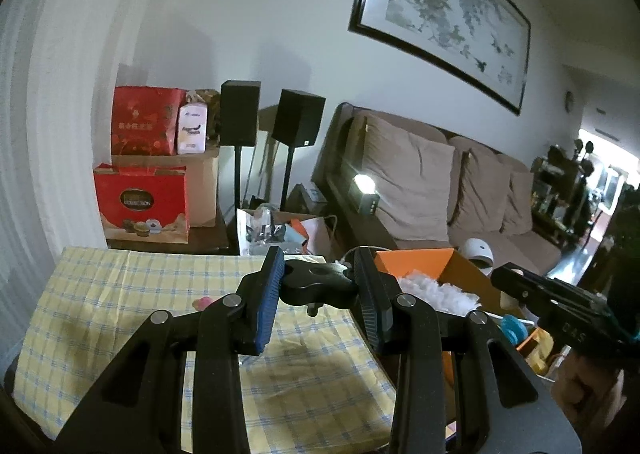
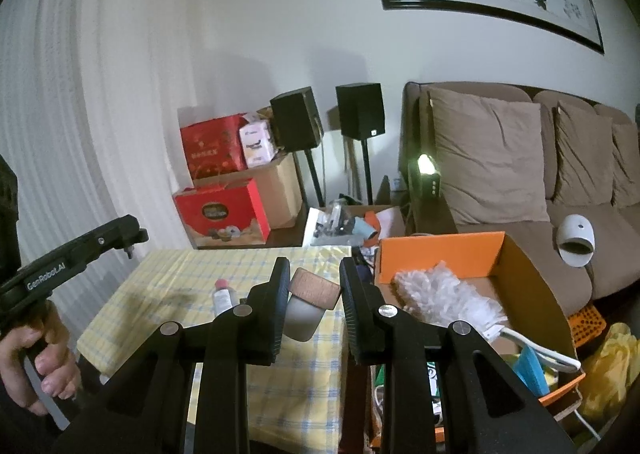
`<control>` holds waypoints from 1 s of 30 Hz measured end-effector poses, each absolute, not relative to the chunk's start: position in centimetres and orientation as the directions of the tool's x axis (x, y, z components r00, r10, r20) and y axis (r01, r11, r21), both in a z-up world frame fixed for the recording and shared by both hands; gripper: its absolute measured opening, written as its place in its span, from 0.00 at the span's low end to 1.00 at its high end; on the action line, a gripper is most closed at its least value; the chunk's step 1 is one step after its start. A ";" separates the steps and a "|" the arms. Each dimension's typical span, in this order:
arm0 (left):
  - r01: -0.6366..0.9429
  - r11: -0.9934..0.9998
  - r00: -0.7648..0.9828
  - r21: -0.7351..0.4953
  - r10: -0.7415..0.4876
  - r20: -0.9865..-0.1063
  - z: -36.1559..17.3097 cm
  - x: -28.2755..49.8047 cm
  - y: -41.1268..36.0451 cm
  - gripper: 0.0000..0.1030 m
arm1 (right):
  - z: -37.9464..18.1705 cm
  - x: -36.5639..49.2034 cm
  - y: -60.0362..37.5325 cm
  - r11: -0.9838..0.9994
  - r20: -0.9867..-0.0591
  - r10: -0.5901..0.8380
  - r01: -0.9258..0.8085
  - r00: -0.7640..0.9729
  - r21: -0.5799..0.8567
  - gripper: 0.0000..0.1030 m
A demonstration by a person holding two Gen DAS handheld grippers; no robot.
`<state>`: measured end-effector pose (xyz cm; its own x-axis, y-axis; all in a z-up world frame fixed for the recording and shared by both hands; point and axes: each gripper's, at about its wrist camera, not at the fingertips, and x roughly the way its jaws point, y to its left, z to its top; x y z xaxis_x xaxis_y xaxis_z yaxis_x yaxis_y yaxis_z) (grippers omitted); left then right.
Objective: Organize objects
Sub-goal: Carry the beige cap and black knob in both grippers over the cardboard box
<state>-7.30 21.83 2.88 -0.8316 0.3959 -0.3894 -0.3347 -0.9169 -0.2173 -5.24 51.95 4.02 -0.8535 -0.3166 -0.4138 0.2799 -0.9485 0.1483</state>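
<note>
Two claws were up over my surface (image 2: 168, 294) with the checked cloth. My left claw (image 1: 318, 286) was closed partway on a black knob (image 1: 316, 284), held above the cloth. My right claw (image 2: 314, 294) squeezed a white jar (image 2: 302, 316) with a wooden lid (image 2: 316, 288), close to the orange box (image 2: 440, 254). A duster (image 2: 444, 298) lay in that box. A small bottle (image 2: 224, 296) lay on the cloth.
</note>
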 end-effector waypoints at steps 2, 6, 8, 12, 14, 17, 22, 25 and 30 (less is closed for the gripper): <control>-0.337 -0.913 -0.827 -0.228 0.403 -0.391 2.7 -7.6 22.1 0.33 | 4.1 -5.2 52.0 -0.949 -0.414 -0.315 0.278 -0.854 0.148 0.24; -0.347 -0.902 -0.814 -0.257 0.426 -0.396 2.3 -8.0 23.0 0.33 | 4.1 -5.2 52.1 -0.949 -0.413 -0.316 0.279 -0.854 0.148 0.24; -0.356 -0.900 -0.811 -0.253 0.432 -0.396 2.4 -7.9 23.5 0.33 | 4.1 -5.2 52.1 -0.949 -0.412 -0.314 0.277 -0.856 0.148 0.24; -0.375 -0.896 -0.805 -0.239 0.443 -0.395 2.5 -7.7 24.5 0.33 | 4.1 -5.2 52.3 -0.950 -0.411 -0.311 0.273 -0.857 0.150 0.24; -0.383 -0.893 -0.802 -0.235 0.448 -0.395 2.6 -7.6 24.9 0.33 | 4.2 -5.3 52.4 -0.951 -0.411 -0.309 0.270 -0.858 0.152 0.24; -0.391 -0.889 -0.795 -0.237 0.456 -0.401 2.5 -7.6 25.3 0.33 | 4.3 -5.2 52.6 -0.952 -0.408 -0.305 0.265 -0.860 0.153 0.24; -0.396 -0.888 -0.789 -0.233 0.459 -0.408 2.3 -7.5 25.8 0.33 | 4.4 -5.4 52.9 -0.954 -0.410 -0.298 0.256 -0.862 0.155 0.24; -0.400 -0.888 -0.784 -0.228 0.461 -0.416 2.3 -7.5 26.1 0.33 | 4.4 -5.4 52.9 -0.955 -0.410 -0.295 0.253 -0.863 0.154 0.24; -0.409 -0.883 -0.779 -0.228 0.468 -0.416 2.5 -7.3 26.7 0.33 | 4.4 -5.4 53.1 -0.956 -0.410 -0.292 0.250 -0.864 0.154 0.24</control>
